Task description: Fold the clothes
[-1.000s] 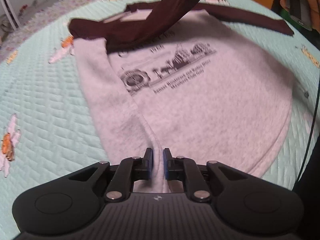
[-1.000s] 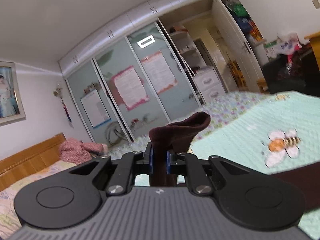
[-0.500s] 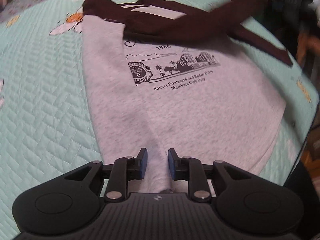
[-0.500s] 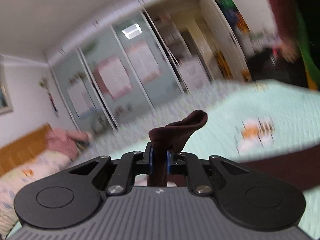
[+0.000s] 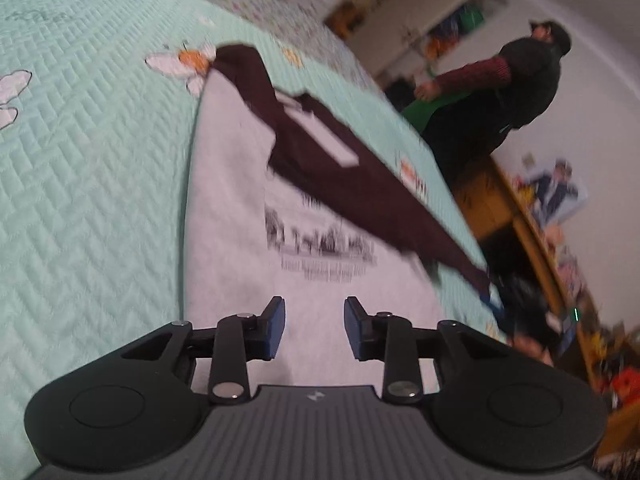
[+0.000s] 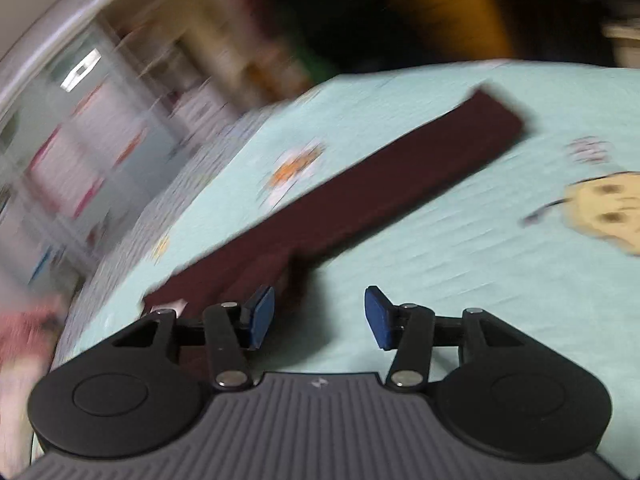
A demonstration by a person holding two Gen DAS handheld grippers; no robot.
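Garment: the grey sweatshirt [image 5: 232,216] with dark maroon sleeves lies flat on the mint quilted bedspread [image 5: 88,152], running from 6 up toward 11 o'clock in the left wrist view
Done so far: one maroon sleeve [image 5: 320,160] is laid across the chest, covering the top of the black print [image 5: 320,240]; that looks like the first fold, now complete
Other sleeve: in the right wrist view the far sleeve [image 6: 380,184] stretches out flat on the quilt toward 1 o'clock, not yet folded in
Left to do: by my reading, that second sleeve, then the body folds – early days
Left gripper [image 5: 315,328]: jaws opening, nothing between the blue pads, grey fabric only beneath them
Right gripper [image 6: 319,317]: jaws opening wide, no cloth pinched; maroon fabric lies just by the left pad at 10 o'clock
Change, left: a second ago these jaws pinched a ridge of grey hem; now it's released and the ridge is gone
Change, right: a second ago it held the maroon cuff high against the wardrobes; now the cuff is dropped and the view tips down onto the bed
Background: a person [image 5: 516,80] stands at 2 o'clock beyond the bed, blurred
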